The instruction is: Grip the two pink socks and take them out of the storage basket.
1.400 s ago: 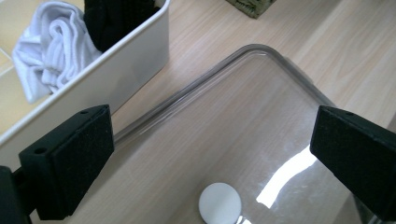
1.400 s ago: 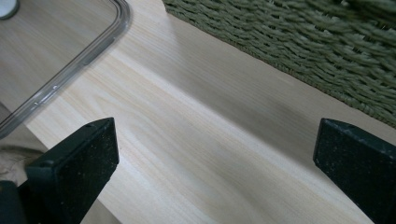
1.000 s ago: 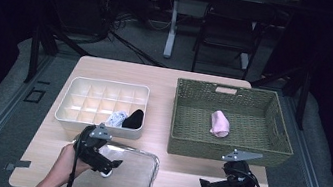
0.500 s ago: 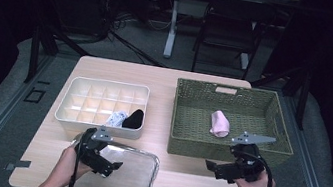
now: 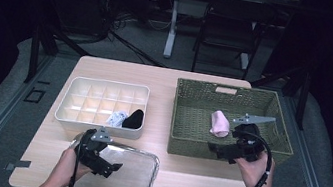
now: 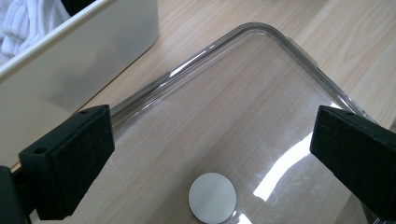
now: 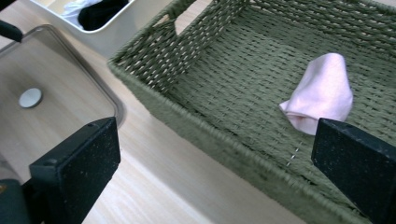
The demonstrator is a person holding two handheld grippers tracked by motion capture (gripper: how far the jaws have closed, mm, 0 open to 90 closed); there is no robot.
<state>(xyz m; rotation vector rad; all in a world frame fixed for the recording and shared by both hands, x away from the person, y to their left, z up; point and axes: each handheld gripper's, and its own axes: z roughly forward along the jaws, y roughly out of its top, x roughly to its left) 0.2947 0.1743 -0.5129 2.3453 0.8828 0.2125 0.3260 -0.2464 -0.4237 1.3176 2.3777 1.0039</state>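
Your right gripper (image 5: pixel 214 150) has climbed from the bare table edge up over the front wall of the green wicker basket (image 5: pixel 182 141) in the last second; a second ago it sat low beside your hand on the wood, now it hangs at the rim, pointed in toward the pink rolled cloth (image 5: pixel 220 124). Jaws stand wide apart, nothing between them: in the right gripper view the cloth (image 7: pixel 322 93) lies on the basket floor just inside the right jaw, still short of the pads. The cloth has not shifted; it rests alone, toward the middle of the basket (image 7: pixel 205 70), not touching any wall. Your left gripper (image 5: pixel 111 168) has barely moved: it hovers over the clear lid (image 5: pixel 142 170) lying flat on the table in front of the white divided box (image 5: pixel 105 86), jaws likewise spread and empty. The left gripper view shows the lid's (image 6: pixel 261 107) rounded corner and a small grey disc (image 6: pixel 212 198) under or on it, with the box wall (image 6: pixel 88 70) close on one side. Read: the reach for the cloth has begun, the grasp has not. The box already holds a white item (image 5: pixel 117 118) and a black item (image 5: pixel 134 119) in its near compartments, so the cloth likely goes there next. You need to go further in and down before closing.
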